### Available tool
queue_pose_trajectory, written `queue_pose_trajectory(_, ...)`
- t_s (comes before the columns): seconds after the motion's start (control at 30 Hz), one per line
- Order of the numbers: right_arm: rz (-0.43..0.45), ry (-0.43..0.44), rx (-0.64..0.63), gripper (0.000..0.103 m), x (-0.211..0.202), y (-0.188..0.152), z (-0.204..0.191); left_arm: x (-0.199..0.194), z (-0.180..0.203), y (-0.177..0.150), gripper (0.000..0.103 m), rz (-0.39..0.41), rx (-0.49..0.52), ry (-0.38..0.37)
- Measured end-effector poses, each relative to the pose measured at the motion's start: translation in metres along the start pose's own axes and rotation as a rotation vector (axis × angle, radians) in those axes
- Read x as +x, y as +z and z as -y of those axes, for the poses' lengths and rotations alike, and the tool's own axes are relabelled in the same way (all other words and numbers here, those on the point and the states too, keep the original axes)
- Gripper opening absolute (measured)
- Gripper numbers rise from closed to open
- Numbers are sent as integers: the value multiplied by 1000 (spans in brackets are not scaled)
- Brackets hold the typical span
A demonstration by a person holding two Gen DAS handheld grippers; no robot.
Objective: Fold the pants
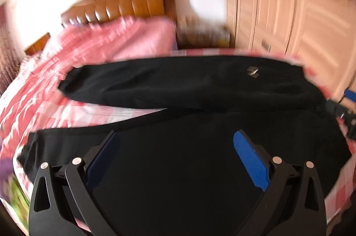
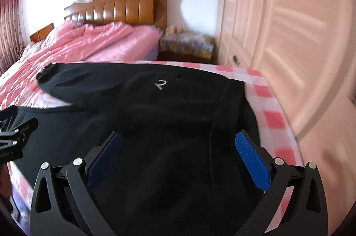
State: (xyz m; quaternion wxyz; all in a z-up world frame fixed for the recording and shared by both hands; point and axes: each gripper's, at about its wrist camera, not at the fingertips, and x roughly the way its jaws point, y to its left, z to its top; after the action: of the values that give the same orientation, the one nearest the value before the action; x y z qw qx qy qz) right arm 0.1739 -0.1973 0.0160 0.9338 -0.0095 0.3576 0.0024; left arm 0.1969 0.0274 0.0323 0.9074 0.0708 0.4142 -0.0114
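Observation:
Black pants [image 1: 189, 85] with a small silver logo [image 1: 252, 72] lie spread on the red-and-white checked sheet [image 1: 44, 111], two legs pointing left with a gap between them. My left gripper [image 1: 175, 138] hovers open over the nearer leg, nothing between its blue pads [image 1: 251, 160]. In the right wrist view the pants [image 2: 155, 116] fill the foreground, logo [image 2: 160, 84] up, waist end near the sheet's right edge [image 2: 273, 116]. My right gripper [image 2: 178, 138] is open above the waist area, empty. The left gripper's black frame [image 2: 15, 138] shows at the far left.
A pink quilt [image 2: 89, 45] is heaped toward the brown padded headboard [image 2: 124, 7]. A cluttered nightstand [image 2: 187, 45] stands beside the bed. Light wardrobe doors [image 2: 289, 36] run close along the right of the bed. A curtain [image 2: 9, 29] hangs at far left.

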Motion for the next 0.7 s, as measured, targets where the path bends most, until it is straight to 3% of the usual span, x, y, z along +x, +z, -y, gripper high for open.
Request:
queue_pose_trajectory(0.07, -46, 48, 3, 99, 36, 26, 13, 36, -6, 33, 101, -104, 8, 25)
queue_pose_trajectory(0.17, -143, 66, 17, 99, 94, 57, 30, 78, -18, 72, 101, -145, -19, 15)
queue_pose_trajectory(0.23, -190, 110, 36, 99, 132, 77, 39, 104, -23, 95, 101, -155, -37, -34)
queue_pose_trajectory(0.3, -231, 102, 35, 99, 164, 93, 43, 129, -17, 115, 101, -167, -25, -62)
queue_pose_trajectory(0.47, -287, 158, -181, 99, 228, 129, 20, 188, -9, 148, 101, -229, -45, -153)
queue_pose_trajectory(0.63, -332, 249, -288, 98, 276, 150, 19, 220, -11, 173, 101, -251, -98, -134)
queue_pose_trajectory(0.7, -368, 311, -308, 82, 287, 151, 17, 230, -11, 180, 101, -281, -92, -133)
